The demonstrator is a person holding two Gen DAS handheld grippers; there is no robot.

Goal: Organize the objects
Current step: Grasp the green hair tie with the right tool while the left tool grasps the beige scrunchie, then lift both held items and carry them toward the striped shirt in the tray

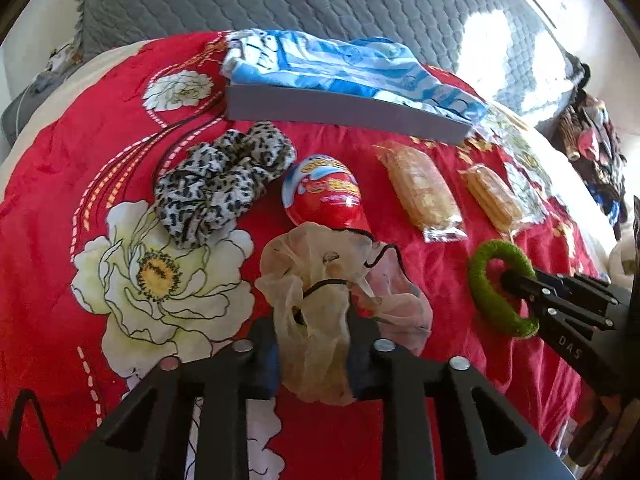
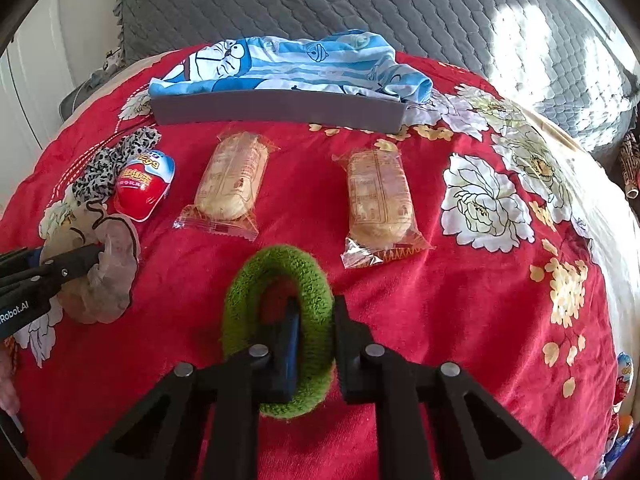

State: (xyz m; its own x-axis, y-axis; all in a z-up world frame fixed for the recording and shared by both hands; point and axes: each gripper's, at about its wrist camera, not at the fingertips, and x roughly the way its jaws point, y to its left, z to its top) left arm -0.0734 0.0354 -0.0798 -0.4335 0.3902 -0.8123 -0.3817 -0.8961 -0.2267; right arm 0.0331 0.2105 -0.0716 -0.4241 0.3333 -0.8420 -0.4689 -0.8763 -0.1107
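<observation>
My left gripper point(image 1: 314, 356) is shut on a sheer cream scrunchie point(image 1: 320, 280), which also shows in the right wrist view point(image 2: 104, 276). My right gripper point(image 2: 316, 344) is shut on a fuzzy green scrunchie point(image 2: 280, 320), one finger through its ring; it shows in the left wrist view point(image 1: 498, 288) too. On the red floral blanket point(image 2: 440, 300) lie a leopard-print scrunchie point(image 1: 224, 184), a red toy egg point(image 1: 324, 192) and two wrapped pastries point(image 2: 232, 184) point(image 2: 378, 204). A grey tray point(image 2: 280, 110) at the back holds a blue cartoon cloth point(image 2: 288, 64).
A grey quilted cover point(image 2: 360, 4) lies behind the blanket. A heap of dark clothes point(image 1: 596, 152) sits at the right edge of the bed. More toy eggs point(image 2: 624, 376) lie at the blanket's right edge.
</observation>
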